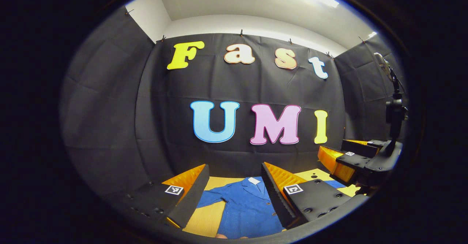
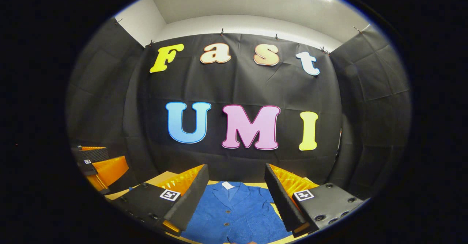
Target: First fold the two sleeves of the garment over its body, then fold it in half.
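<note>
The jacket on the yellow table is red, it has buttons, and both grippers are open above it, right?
Not quite: the jacket is blue, as the right gripper view shows. It does lie on the yellow table with buttons, and the left gripper and right gripper are open above it.

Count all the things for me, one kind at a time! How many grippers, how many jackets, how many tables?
Grippers: 2, the left gripper and the right gripper, both open
Jackets: 1, a blue jacket lying flat
Tables: 1, a yellow table under the jacket
Total: 4
</note>
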Action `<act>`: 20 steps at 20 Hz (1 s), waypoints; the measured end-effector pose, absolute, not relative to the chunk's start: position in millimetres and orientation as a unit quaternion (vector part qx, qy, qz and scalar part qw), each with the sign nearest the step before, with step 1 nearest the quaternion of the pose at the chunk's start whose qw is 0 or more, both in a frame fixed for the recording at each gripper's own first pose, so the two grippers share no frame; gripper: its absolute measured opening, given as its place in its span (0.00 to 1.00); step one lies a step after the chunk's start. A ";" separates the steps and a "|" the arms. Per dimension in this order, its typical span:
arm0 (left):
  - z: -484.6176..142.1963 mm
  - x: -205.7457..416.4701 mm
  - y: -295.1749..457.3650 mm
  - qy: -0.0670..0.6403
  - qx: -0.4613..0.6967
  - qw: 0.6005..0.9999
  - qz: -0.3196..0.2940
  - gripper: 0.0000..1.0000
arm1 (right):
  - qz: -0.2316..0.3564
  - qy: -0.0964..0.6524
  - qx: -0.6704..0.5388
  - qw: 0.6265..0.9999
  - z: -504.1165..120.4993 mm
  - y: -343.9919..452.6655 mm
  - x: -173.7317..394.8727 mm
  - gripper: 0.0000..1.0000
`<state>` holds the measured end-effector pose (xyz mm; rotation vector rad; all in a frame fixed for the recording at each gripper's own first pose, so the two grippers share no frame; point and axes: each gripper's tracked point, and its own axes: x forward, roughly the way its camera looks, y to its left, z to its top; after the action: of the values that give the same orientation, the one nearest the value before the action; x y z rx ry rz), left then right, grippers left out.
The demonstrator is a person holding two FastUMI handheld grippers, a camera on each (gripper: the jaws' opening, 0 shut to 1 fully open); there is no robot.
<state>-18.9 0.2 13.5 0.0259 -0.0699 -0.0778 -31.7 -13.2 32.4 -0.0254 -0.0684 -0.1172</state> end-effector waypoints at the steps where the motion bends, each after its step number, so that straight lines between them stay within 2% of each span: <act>1: 13.7 -21.6 0.9 -0.037 0.016 0.998 -0.043 0.82 | -0.063 -0.036 -0.014 0.997 35.0 -12.9 -35.6 0.92; 2: 15.2 -24.5 1.8 -0.041 0.018 0.998 -0.045 0.82 | -0.068 -0.038 -0.016 0.997 37.2 -13.2 -39.1 0.96; 3: 14.7 -27.4 3.3 -0.043 0.020 0.998 -0.048 0.82 | -0.073 -0.041 -0.018 0.996 40.5 -13.5 -43.2 0.92; 4: 15.3 -31.1 5.0 -0.045 0.021 0.998 -0.050 0.83 | -0.078 -0.044 -0.019 0.996 45.6 -13.1 -47.1 0.92; 5: 15.9 -34.7 7.0 -0.048 0.021 0.997 -0.051 0.82 | -0.083 -0.048 -0.020 0.995 49.5 -13.5 -52.2 0.96; 7: 15.2 -43.8 9.8 -0.052 0.018 0.997 -0.056 0.82 | -0.094 -0.057 -0.023 0.994 58.4 -13.5 -63.4 0.96; 8: 13.9 -47.8 10.6 -0.052 0.016 0.997 -0.059 0.81 | -0.098 -0.061 -0.024 0.993 62.8 -12.6 -68.9 0.91; 12: 10.6 -57.0 14.6 -0.060 0.006 0.996 -0.069 0.82 | -0.097 -0.065 -0.026 0.993 68.0 -2.0 -82.1 0.92; 15: 9.5 -52.9 16.9 -0.056 0.003 0.997 -0.061 0.82 | -0.096 -0.062 -0.018 0.993 65.3 -2.6 -78.5 0.92; 16: 12.6 -51.4 14.8 -0.060 0.002 0.996 -0.063 0.83 | -0.097 -0.058 -0.012 0.994 61.8 -4.9 -73.8 0.96; 18: 12.4 -42.6 13.6 -0.057 -0.001 0.997 -0.056 0.81 | -0.081 -0.043 -0.013 0.996 50.2 -0.3 -61.3 0.96; 19: 9.7 -38.4 10.0 -0.054 -0.003 0.997 -0.056 0.81 | -0.081 -0.046 -0.023 0.995 49.5 -4.5 -55.6 0.92; 20: 9.3 -33.0 4.6 -0.050 -0.006 0.997 -0.057 0.81 | -0.080 -0.046 -0.030 0.995 48.1 -11.7 -49.7 0.92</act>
<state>-33.0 4.6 9.3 -0.0113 -0.0995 -0.1144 -49.7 -11.7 48.1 -0.0605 -0.0915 -0.1608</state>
